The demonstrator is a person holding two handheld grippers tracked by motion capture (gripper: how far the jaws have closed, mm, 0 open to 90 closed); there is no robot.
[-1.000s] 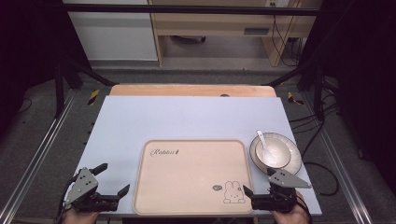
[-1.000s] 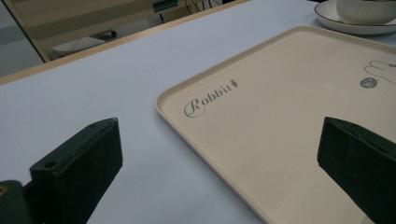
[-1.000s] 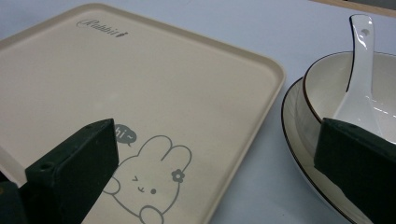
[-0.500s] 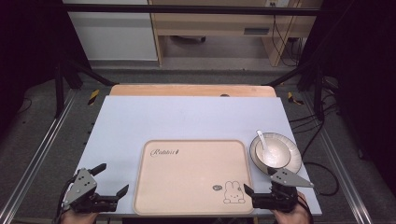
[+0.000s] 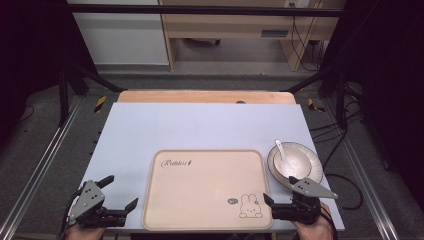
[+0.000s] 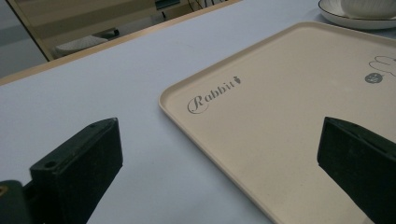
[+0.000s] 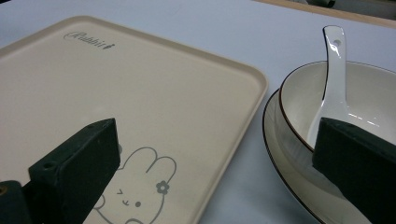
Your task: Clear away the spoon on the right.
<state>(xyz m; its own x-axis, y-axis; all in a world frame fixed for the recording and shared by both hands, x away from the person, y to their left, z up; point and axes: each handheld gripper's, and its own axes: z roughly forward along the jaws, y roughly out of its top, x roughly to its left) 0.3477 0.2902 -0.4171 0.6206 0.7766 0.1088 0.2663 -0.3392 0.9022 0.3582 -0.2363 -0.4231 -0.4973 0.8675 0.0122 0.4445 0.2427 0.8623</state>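
Observation:
A beige tray (image 5: 207, 185) printed with "Rabbit" and a bunny lies at the near middle of the table. Right of it, a white bowl (image 5: 296, 164) stands on a plate (image 5: 317, 175) with a white spoon (image 5: 281, 151) leaning inside it. My left gripper (image 5: 122, 191) is open near the table's front left corner, its jaws either side of the tray's left rim (image 6: 196, 126). My right gripper (image 5: 280, 192) is open at the front right. One of its jaws is over the tray's bunny corner (image 7: 140, 93), the other in front of the bowl (image 7: 369, 98) and spoon (image 7: 332, 74).
The pale blue table top (image 5: 200, 127) stretches bare behind the tray, with a wooden strip (image 5: 200, 96) along its far edge. Dark frame posts and cables stand on the floor at both sides. The plate's rim (image 7: 280, 154) lies close to the tray's right edge.

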